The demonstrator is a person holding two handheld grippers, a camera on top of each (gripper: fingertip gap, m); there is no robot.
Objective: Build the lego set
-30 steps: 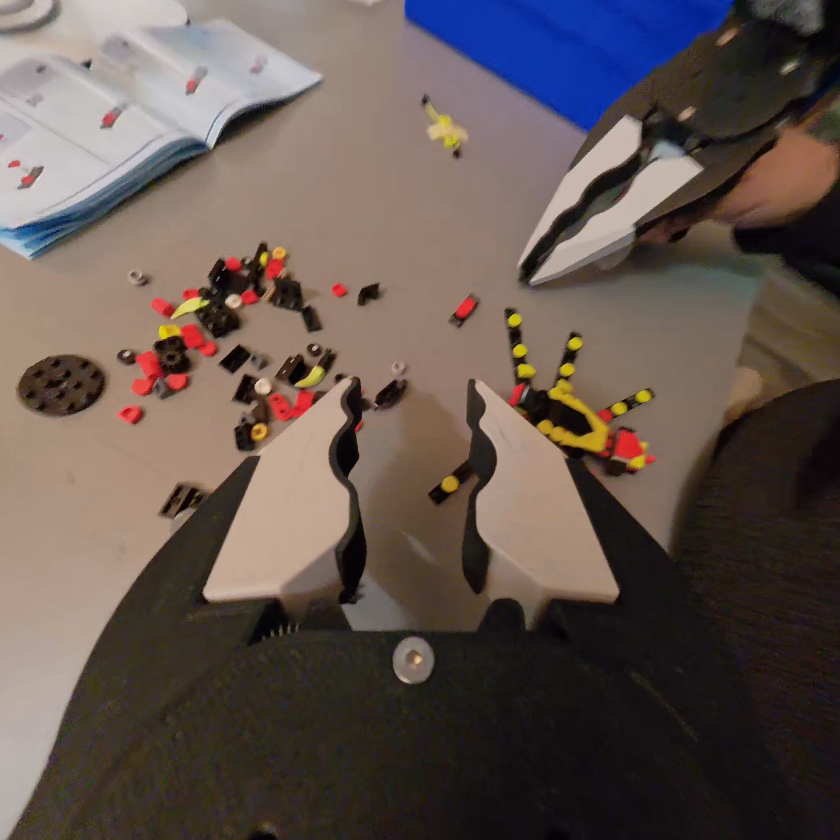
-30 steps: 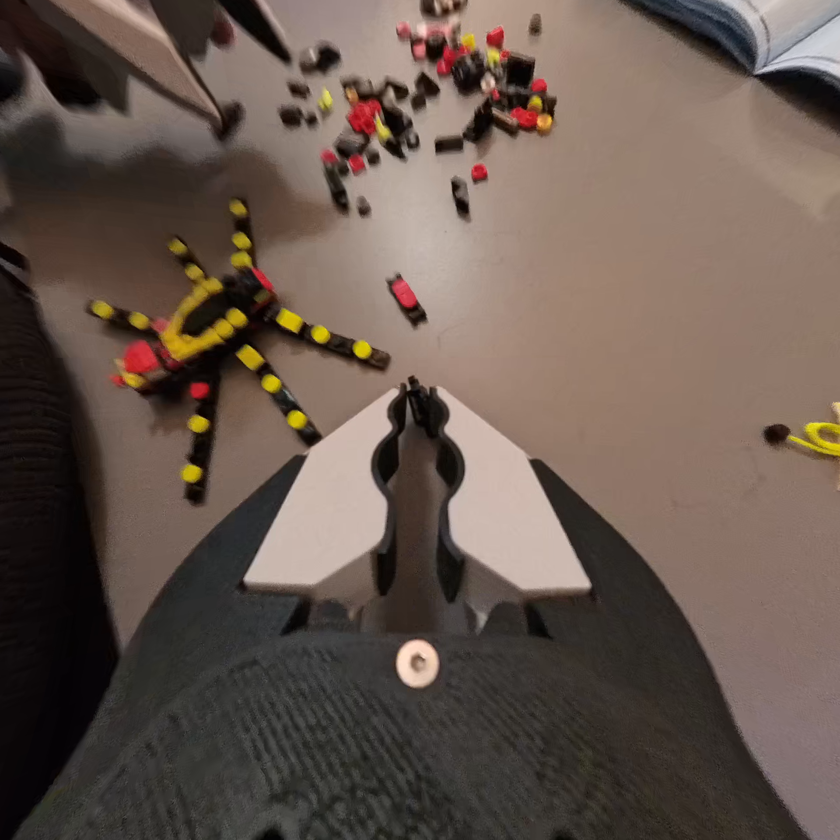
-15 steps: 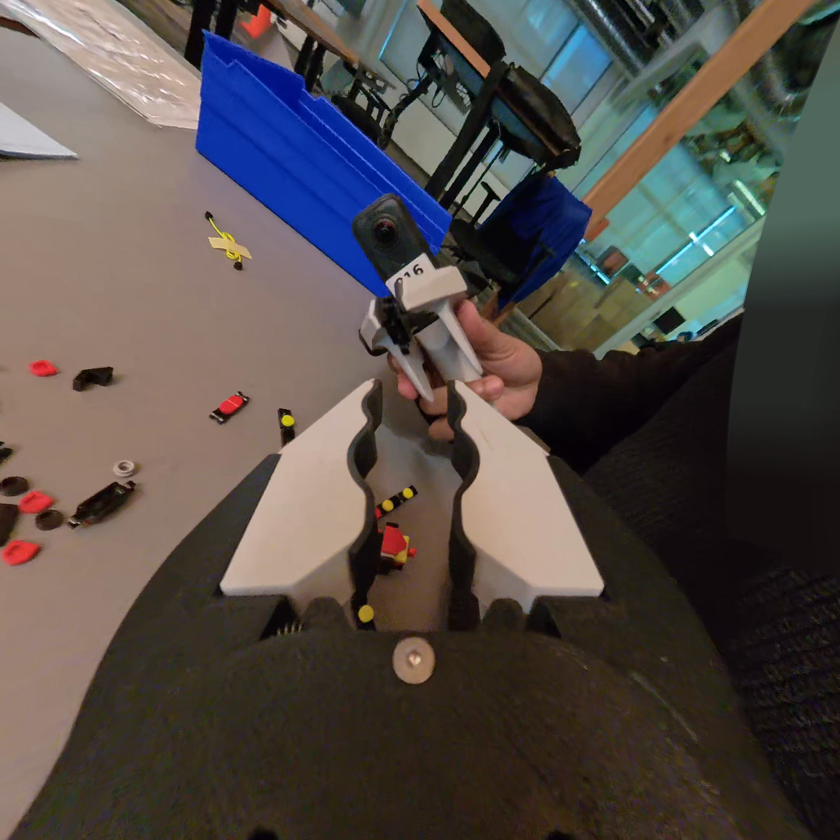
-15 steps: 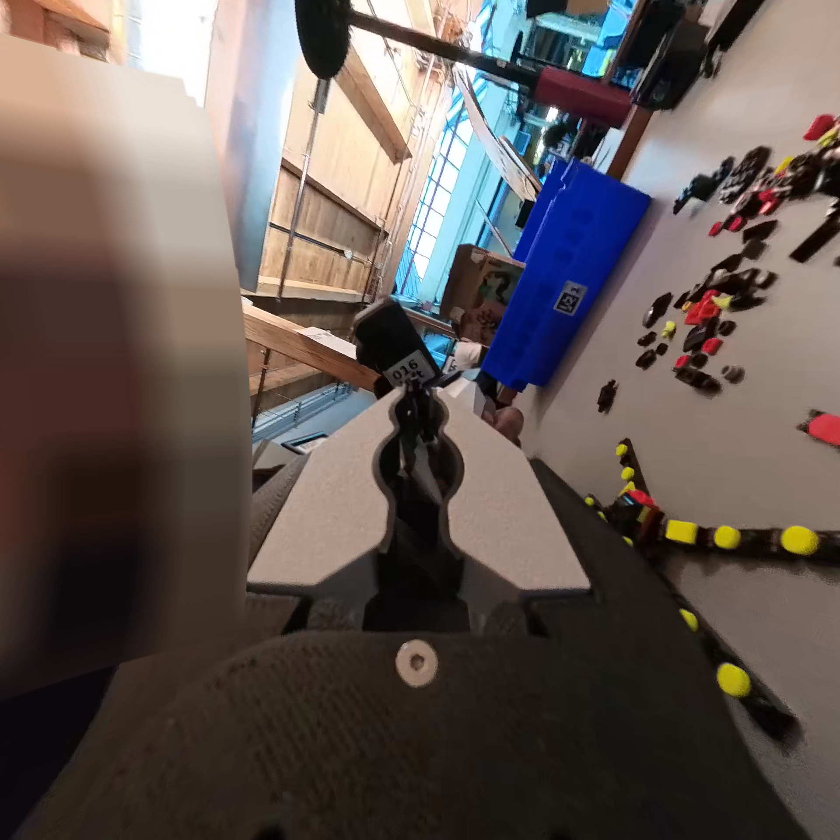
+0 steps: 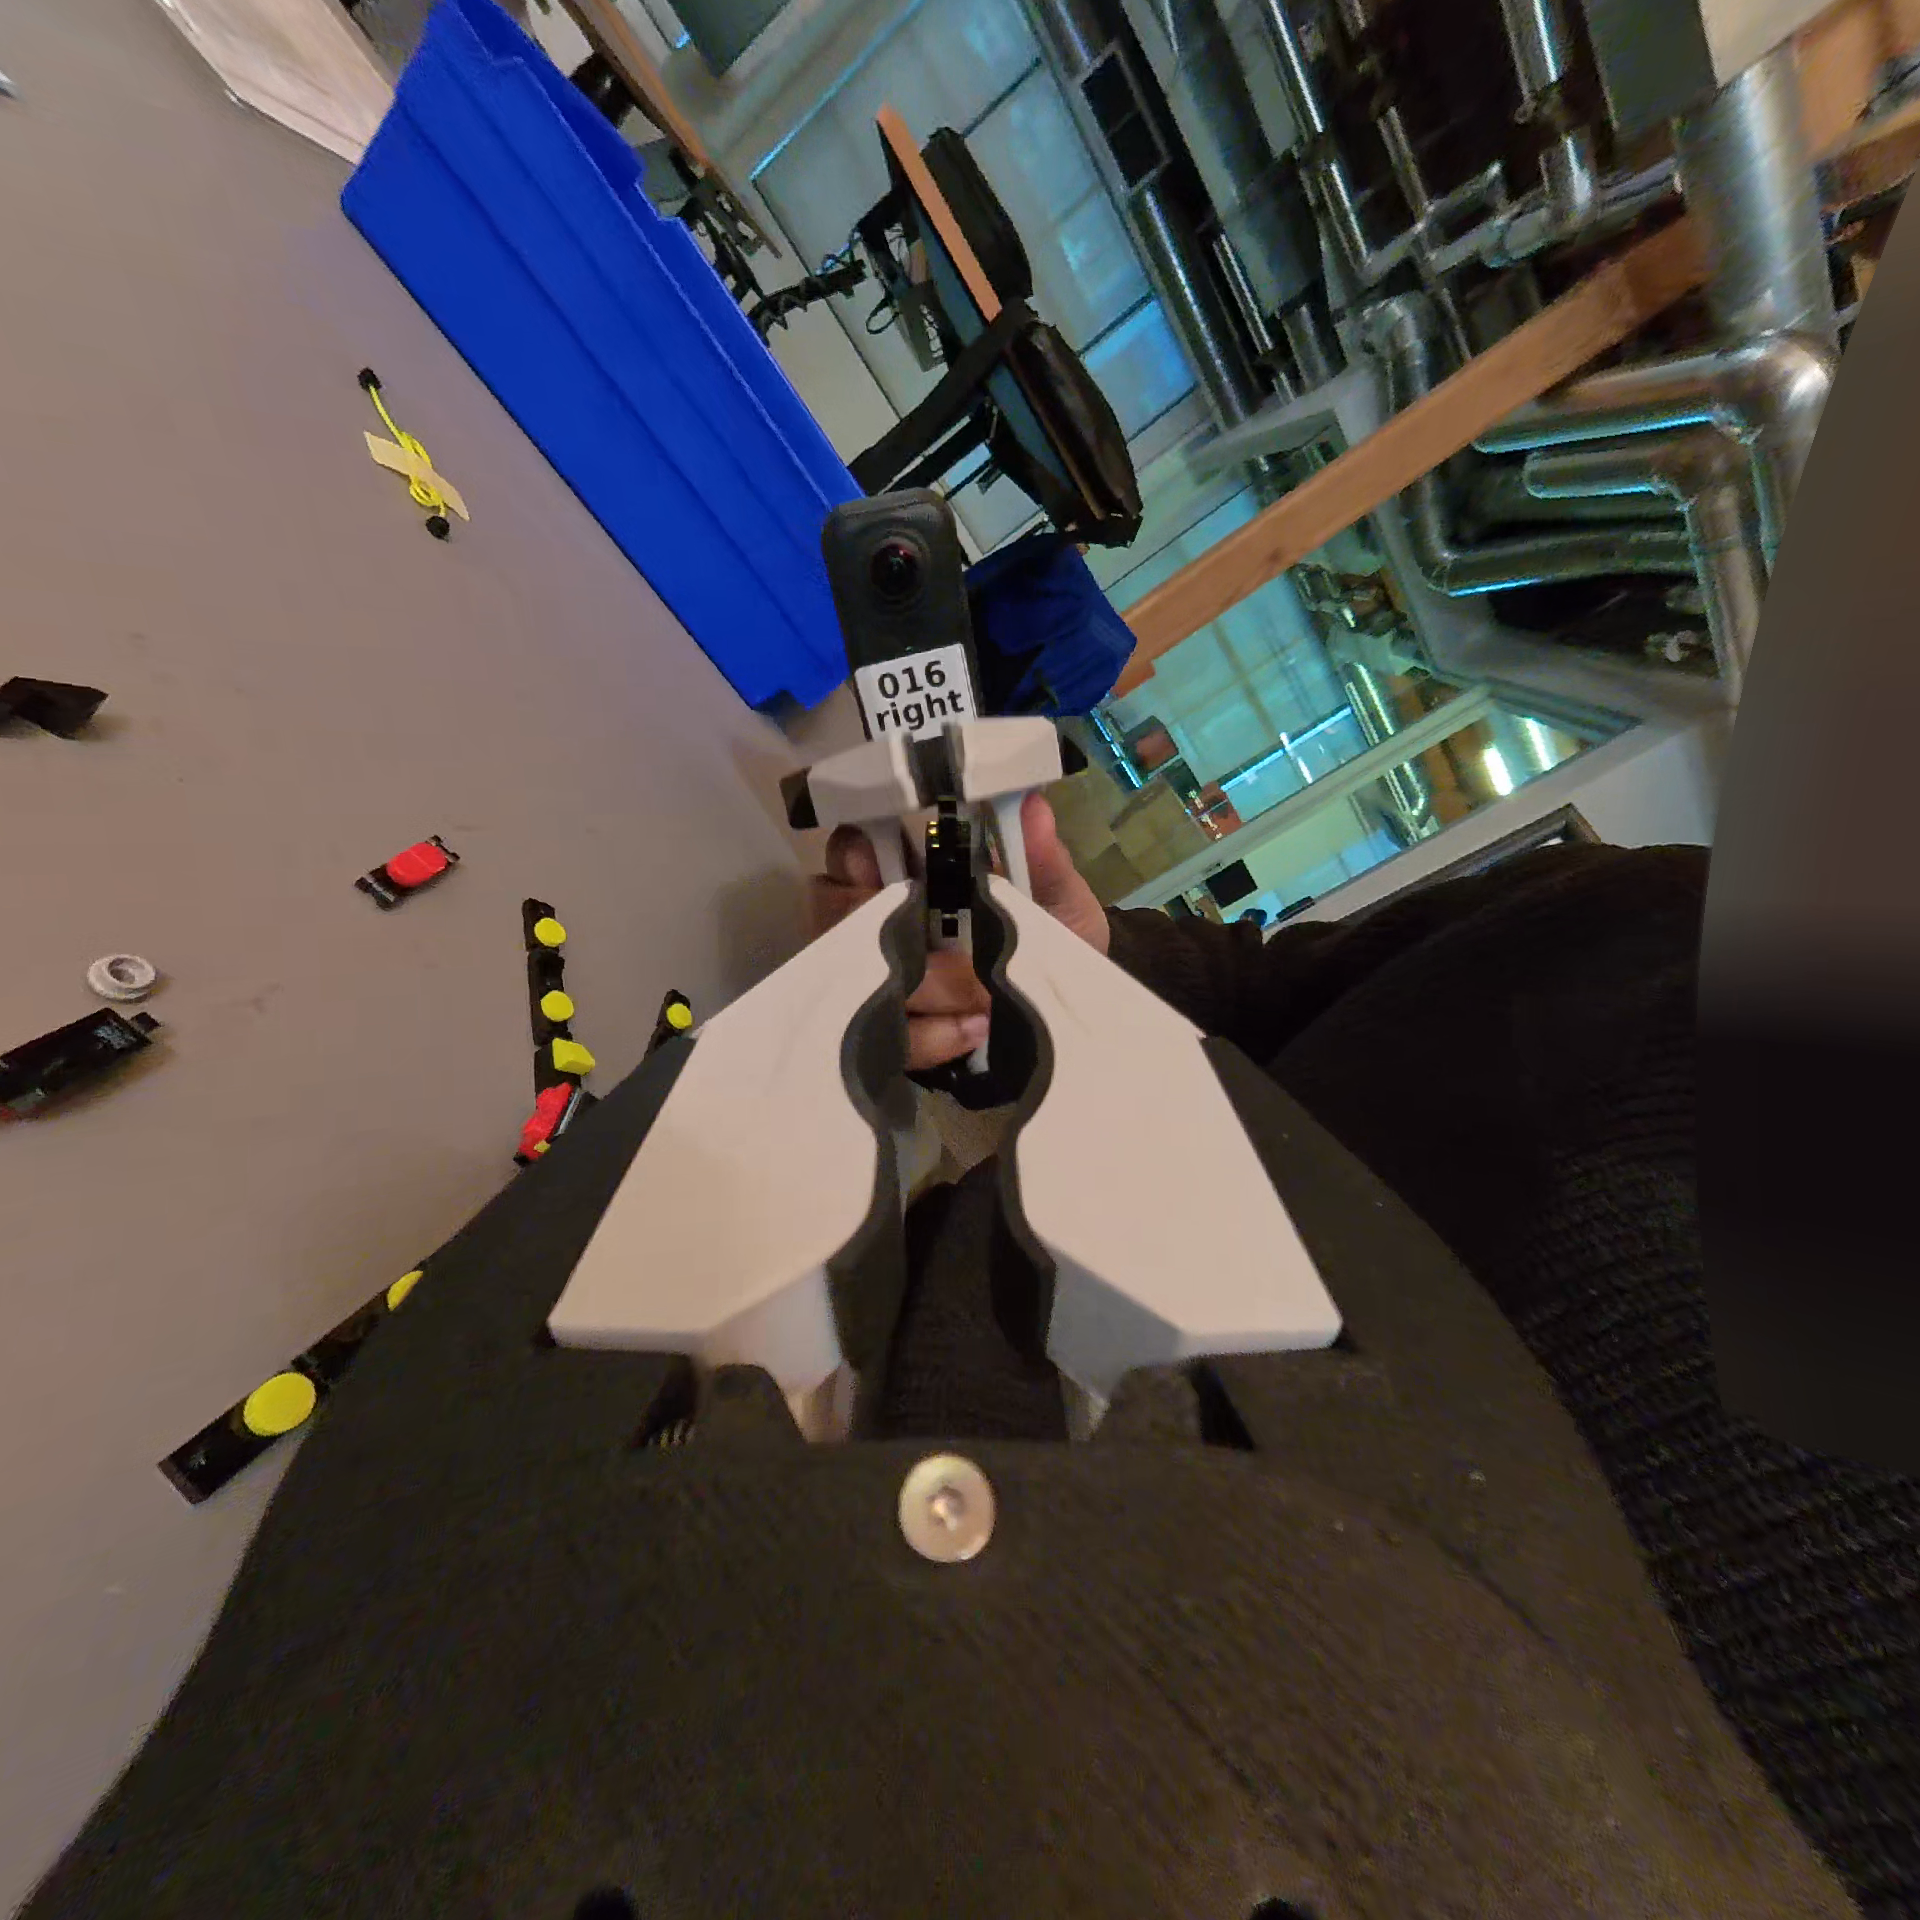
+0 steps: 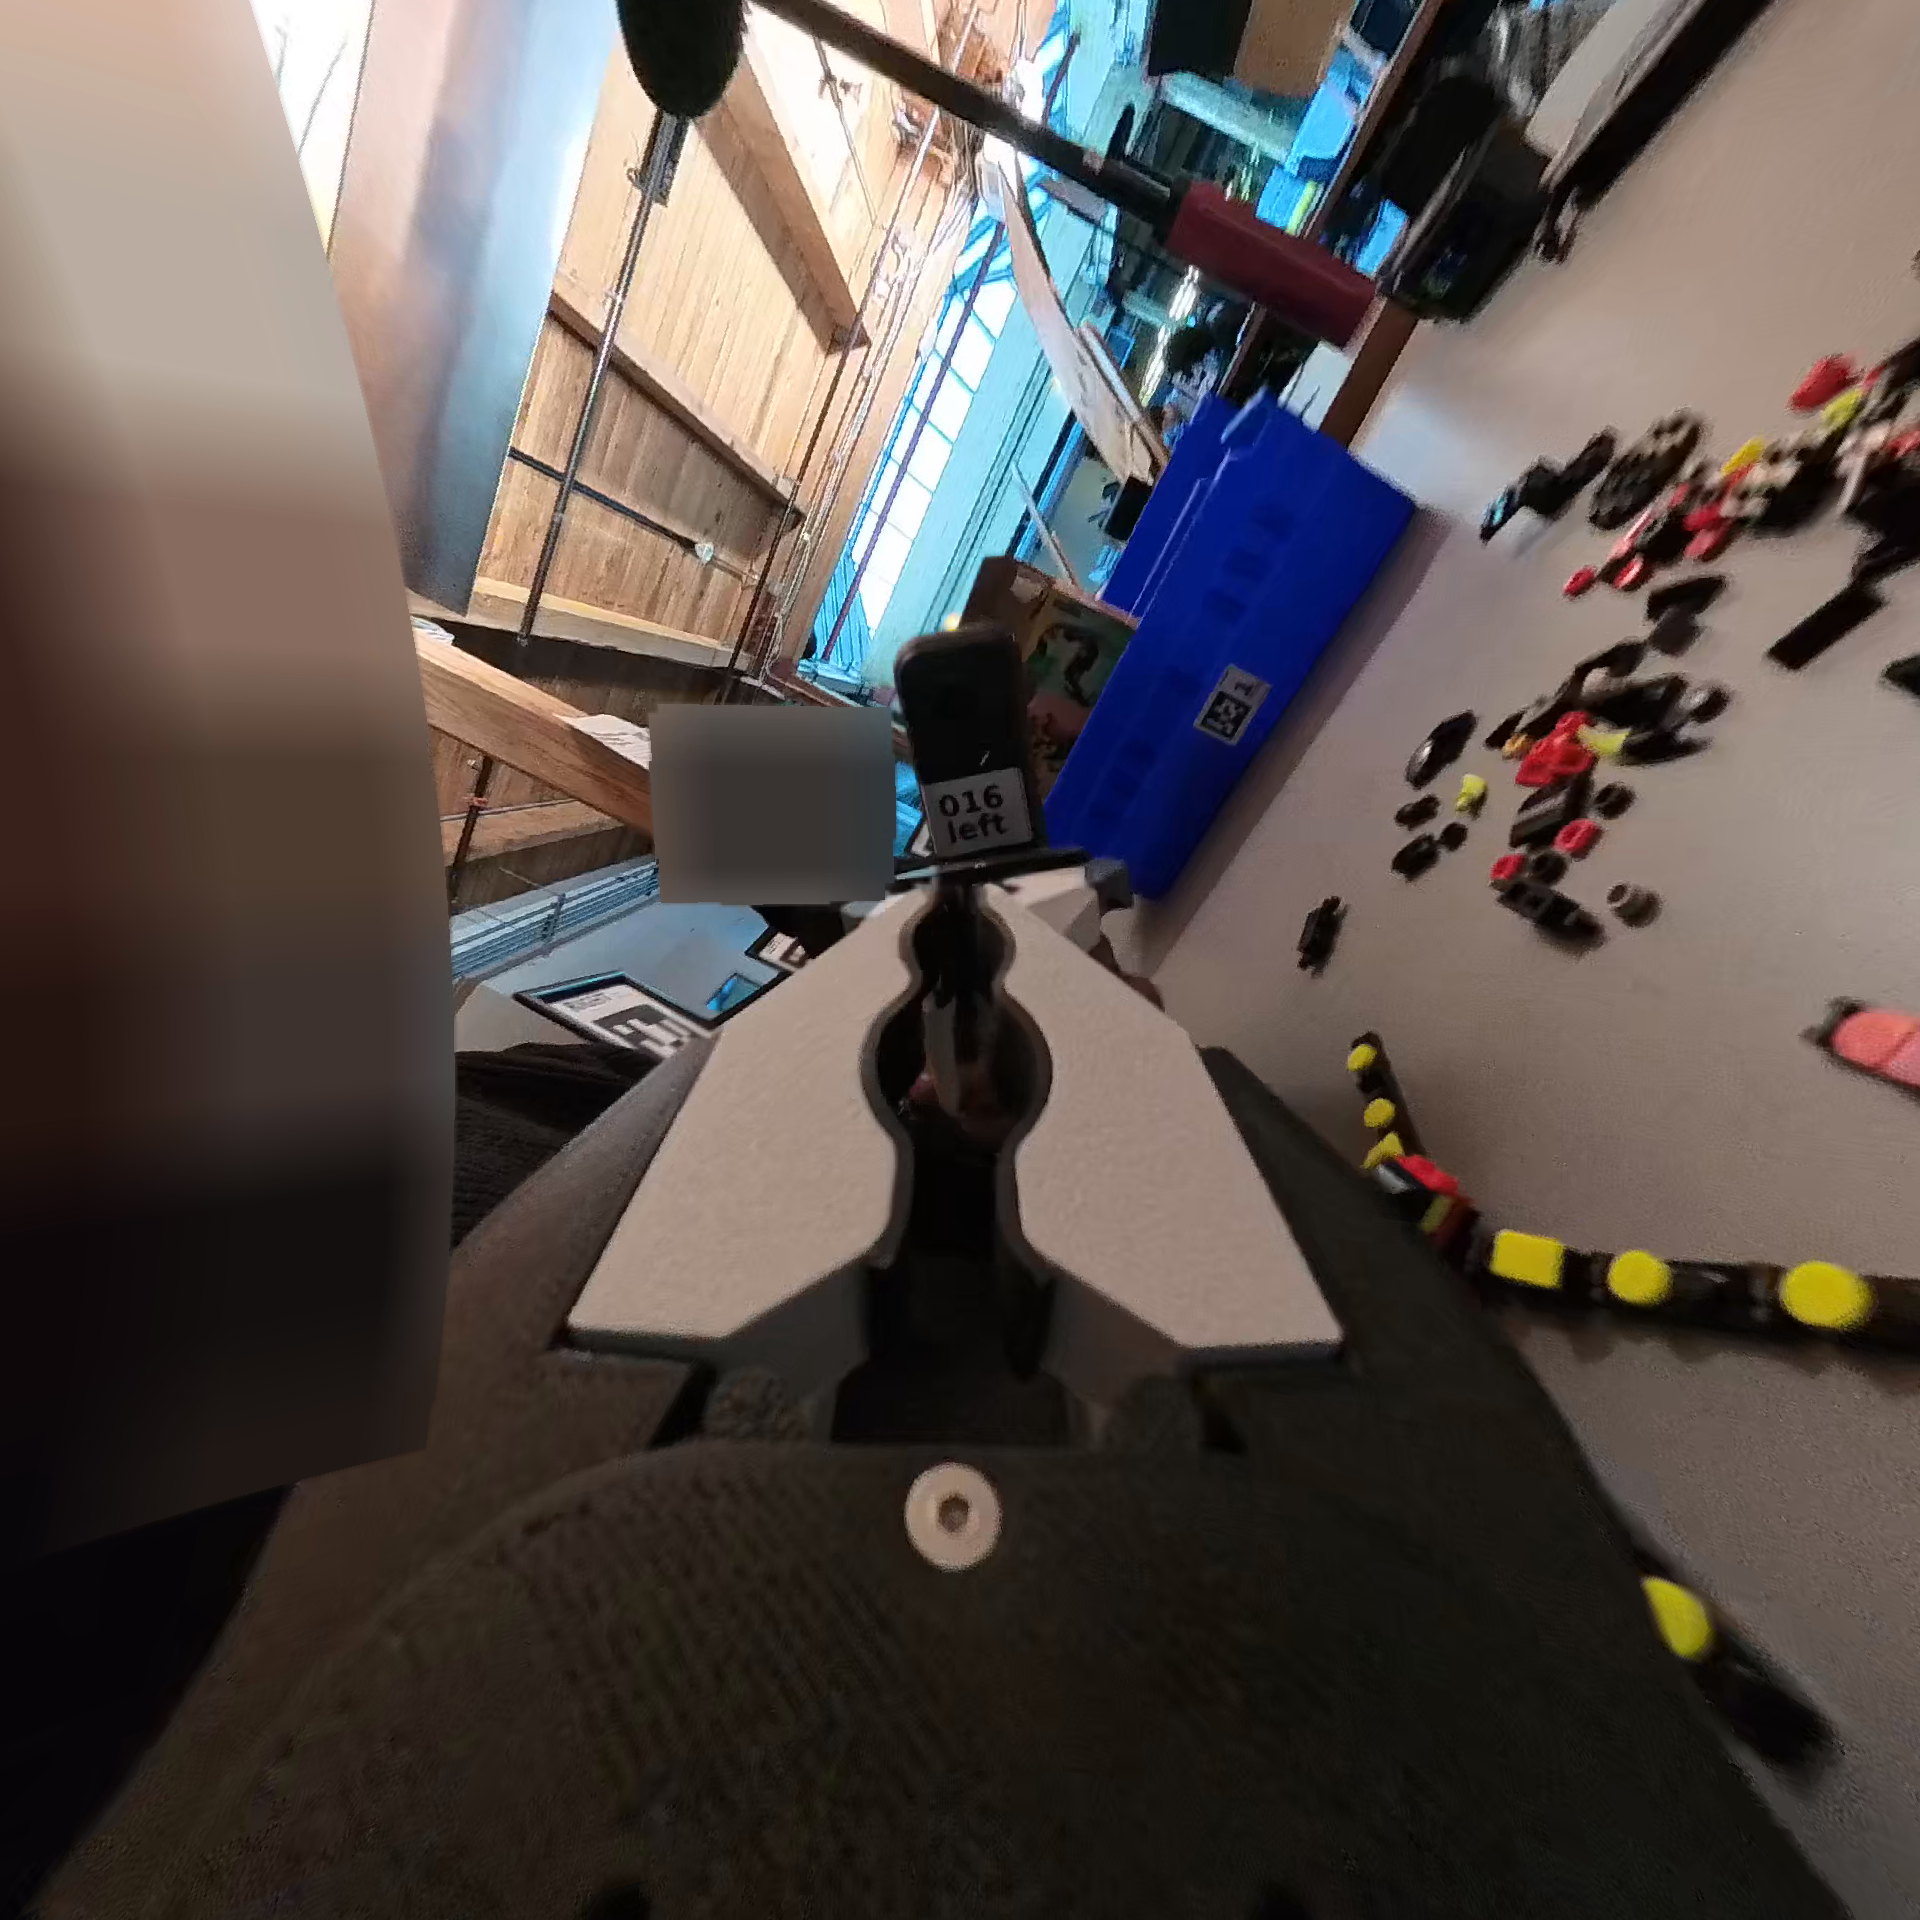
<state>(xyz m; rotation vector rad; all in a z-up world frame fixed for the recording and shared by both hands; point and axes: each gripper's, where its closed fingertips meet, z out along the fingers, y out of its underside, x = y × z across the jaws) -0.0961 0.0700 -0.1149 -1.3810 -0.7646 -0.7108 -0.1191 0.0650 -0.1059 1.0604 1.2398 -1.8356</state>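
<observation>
Slippage is the main risk here: both tools are lifted off the grey counter [image 5: 260, 644] and meet tip to tip in the air, with a small black lego piece [image 5: 948, 868] between them. The left hand-held gripper [image 5: 943, 925] has its white fingers drawn almost together at the tips and seems to be closing on the near end of that piece, though the pinch itself is too small to confirm. The right hand-held gripper [image 6: 951, 920] is clenched on the same piece from the far side. With so small a bite, a slight twist of either wrist could pop the piece free, and it would likely fall toward the dark-sleeved lap below, not the counter. Pressing off-axis could also jam or tilt it. The half-built black, yellow and red spider-like lego model [image 6: 1538, 1262] lies on the counter well apart from the tips, to the left in the left wrist view; a low swing of either tool could knock its thin legs. Scattered loose red and black bricks [image 6: 1579, 769] lie farther off, near the blue plastic bin [image 5: 592, 322].
</observation>
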